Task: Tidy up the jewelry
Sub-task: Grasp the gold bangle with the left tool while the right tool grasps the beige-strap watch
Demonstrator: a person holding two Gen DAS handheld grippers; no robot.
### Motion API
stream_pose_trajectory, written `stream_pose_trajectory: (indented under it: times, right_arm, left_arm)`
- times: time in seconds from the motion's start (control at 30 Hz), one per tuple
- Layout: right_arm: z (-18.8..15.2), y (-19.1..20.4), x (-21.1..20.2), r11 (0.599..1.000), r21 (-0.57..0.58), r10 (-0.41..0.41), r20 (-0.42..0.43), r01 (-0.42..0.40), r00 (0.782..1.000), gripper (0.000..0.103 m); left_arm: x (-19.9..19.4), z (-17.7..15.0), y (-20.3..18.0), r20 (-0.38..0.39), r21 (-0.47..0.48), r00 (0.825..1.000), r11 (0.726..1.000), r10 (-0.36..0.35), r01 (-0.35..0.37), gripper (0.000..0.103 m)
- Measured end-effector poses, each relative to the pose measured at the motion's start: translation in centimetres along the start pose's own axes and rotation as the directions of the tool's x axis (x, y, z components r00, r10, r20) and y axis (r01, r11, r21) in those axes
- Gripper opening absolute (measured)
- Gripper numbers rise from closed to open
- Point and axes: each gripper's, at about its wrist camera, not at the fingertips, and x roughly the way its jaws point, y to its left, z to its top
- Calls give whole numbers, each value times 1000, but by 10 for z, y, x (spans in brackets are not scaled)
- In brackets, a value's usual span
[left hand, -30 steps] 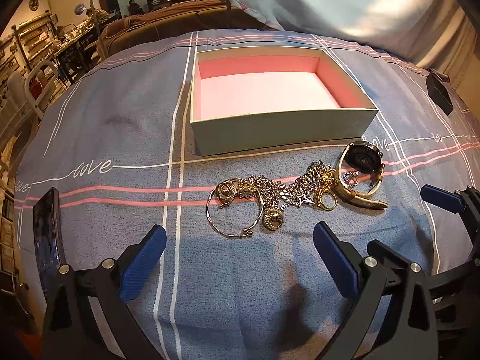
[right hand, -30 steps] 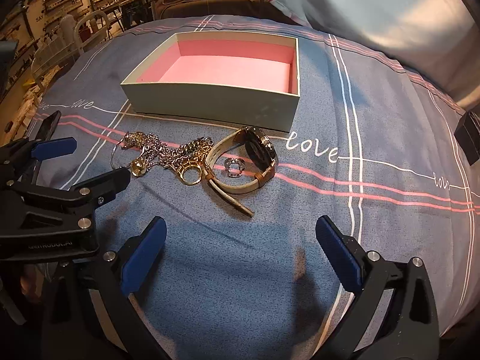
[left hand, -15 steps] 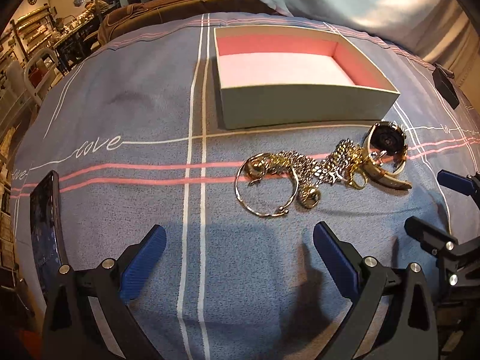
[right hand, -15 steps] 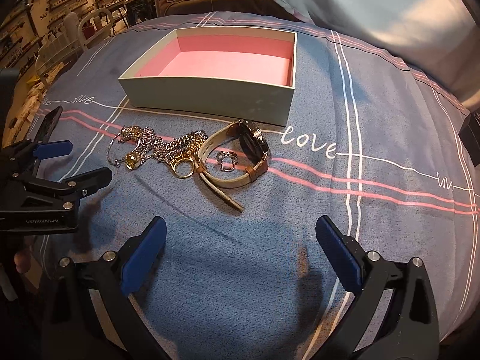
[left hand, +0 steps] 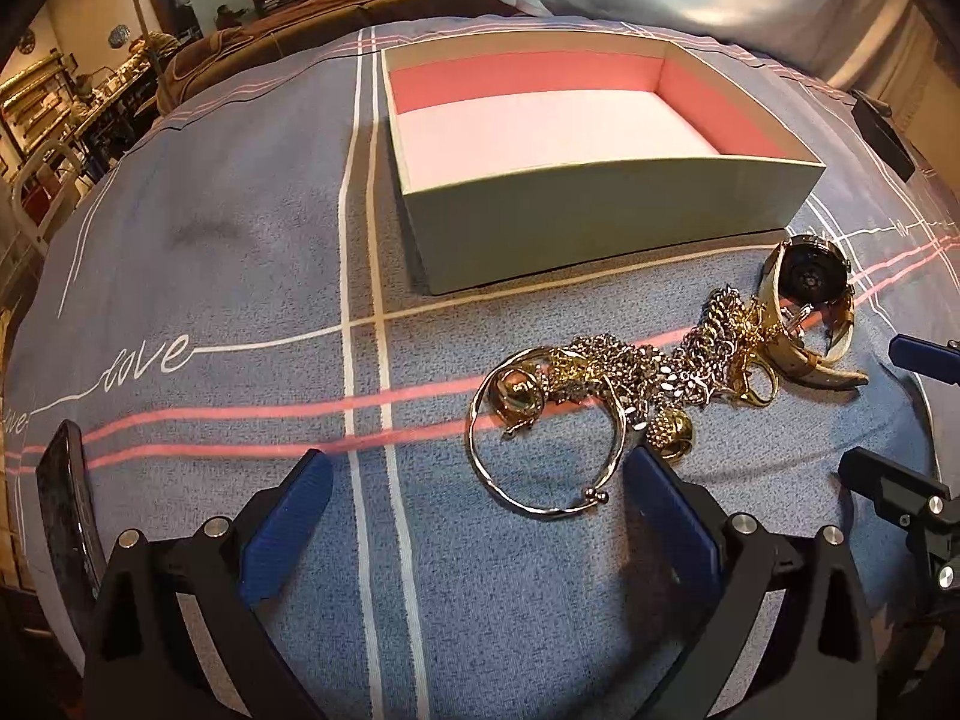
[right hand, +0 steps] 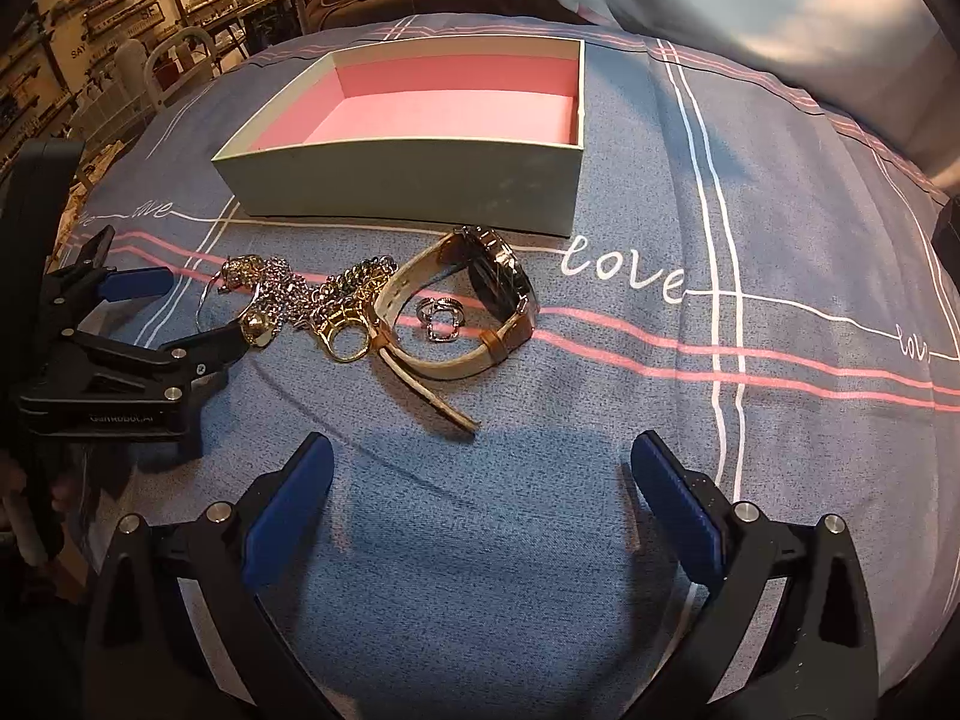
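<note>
On a bed, a blue bedspread [left hand: 240, 276] woven with white and pink lines and the script word "love" carried everything. An open cardboard box [left hand: 600, 222], pale outside and lined in smooth pink, sat empty at 12 o'clock of the jewelry. The jewelry lay in a tangled heap just before the box's near wall: a thin open silver bangle [left hand: 540, 450] with a ball end, knotted silver and gold chains [left hand: 648, 366], a chunky gold ring [right hand: 345, 330], a small silver ring [right hand: 441, 321] inside the loop of a wristwatch [right hand: 480, 300] with a tan leather strap and dark round face.

The left claw [left hand: 474, 516] hung wide open, holding nothing, its blue ribbed right pad [left hand: 666, 510] just beside the bangle at about 5 o'clock of the heap. The right claw [right hand: 480, 504] also gaped empty at 6 o'clock of the watch, clear of it. A dark phone [left hand: 66, 510] lay flat at the bedspread's 9 o'clock edge.
</note>
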Motion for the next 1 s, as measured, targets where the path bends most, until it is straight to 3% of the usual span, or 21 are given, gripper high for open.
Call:
stream_pose_trajectory:
  times: [0.27, 0.37, 0.57, 0.6, 0.63, 0.7, 0.83, 1.0]
  right_arm:
    - [14, -4, 14, 1000, 17, 26, 14, -26, 1000, 98]
    - [24, -5, 25, 1000, 8, 22, 14, -22, 1000, 98]
    - [35, 4, 39, 998, -53, -16, 45, 18, 999, 97]
    - [35, 7, 37, 997, -77, -28, 58, 32, 998, 90]
    - [36, 9, 33, 995, -89, -29, 74, 35, 997, 74]
    - [37, 10, 27, 994, -97, -44, 84, 52, 995, 57]
    - [38, 1, 13, 998, -58, -12, 108, 19, 994, 46]
    - [37, -4, -12, 999, -39, 2, 148, 3, 989, 45]
  left_arm:
    - [-13, 3, -13, 23, 22, 998, 998, -56, 56, 48]
    - [-18, 1, -7, 24, -15, 996, 996, -90, 90, 48]
    - [-25, -8, -1, 21, -44, 996, 995, -92, 93, 48]
    - [-28, -8, 0, 24, -48, 995, 994, -94, 96, 48]
    - [-31, -8, 0, 30, -49, 995, 994, -93, 94, 48]
    - [-37, -7, -1, 45, -47, 995, 995, -87, 89, 48]
    - [-46, -2, -6, 70, -35, 994, 995, -87, 90, 48]
    - [-52, 3, -16, 82, -15, 993, 996, -89, 91, 48]
